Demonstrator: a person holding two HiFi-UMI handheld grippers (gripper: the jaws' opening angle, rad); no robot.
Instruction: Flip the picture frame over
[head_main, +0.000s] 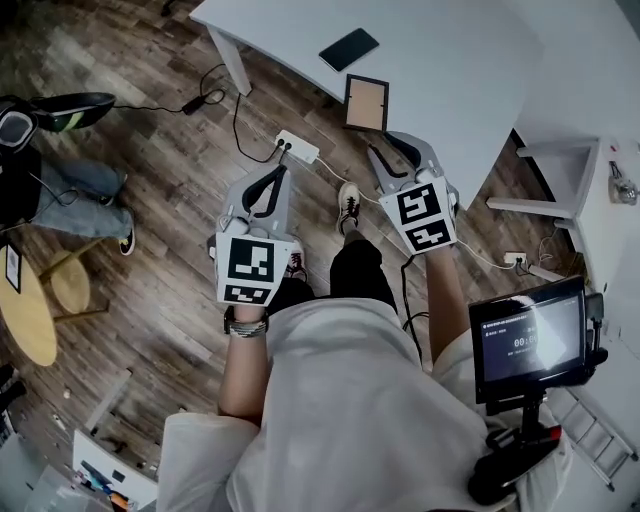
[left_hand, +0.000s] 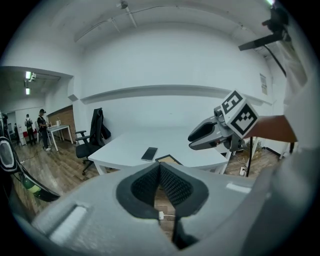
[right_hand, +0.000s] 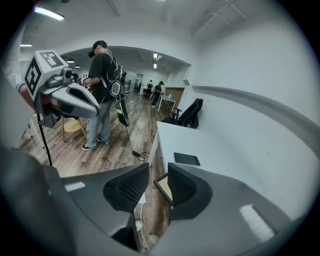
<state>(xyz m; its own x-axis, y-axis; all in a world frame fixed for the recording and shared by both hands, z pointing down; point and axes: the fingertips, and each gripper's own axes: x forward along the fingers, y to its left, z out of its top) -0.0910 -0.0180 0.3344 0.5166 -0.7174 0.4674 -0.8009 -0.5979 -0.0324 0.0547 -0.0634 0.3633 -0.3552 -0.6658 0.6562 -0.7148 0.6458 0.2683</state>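
Picture frame (head_main: 366, 103), left fingers (left_hand: 176, 188) together, right fingers (right_hand: 127, 188) apart

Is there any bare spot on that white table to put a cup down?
The table is bare right of the phone and picture frame, and left of the phone toward the corner. The near edge by the frame is crowded: the right gripper is close.

White tabletop (head_main: 440, 60), bare but for two items lying flat. A picture frame (head_main: 366, 103), dark border around a tan panel, sat at the near edge; a dark phone (head_main: 348, 49) lay just beyond it, apart. Wood floor (head_main: 170, 170) below carried a white power strip (head_main: 297, 148) and trailing cables.
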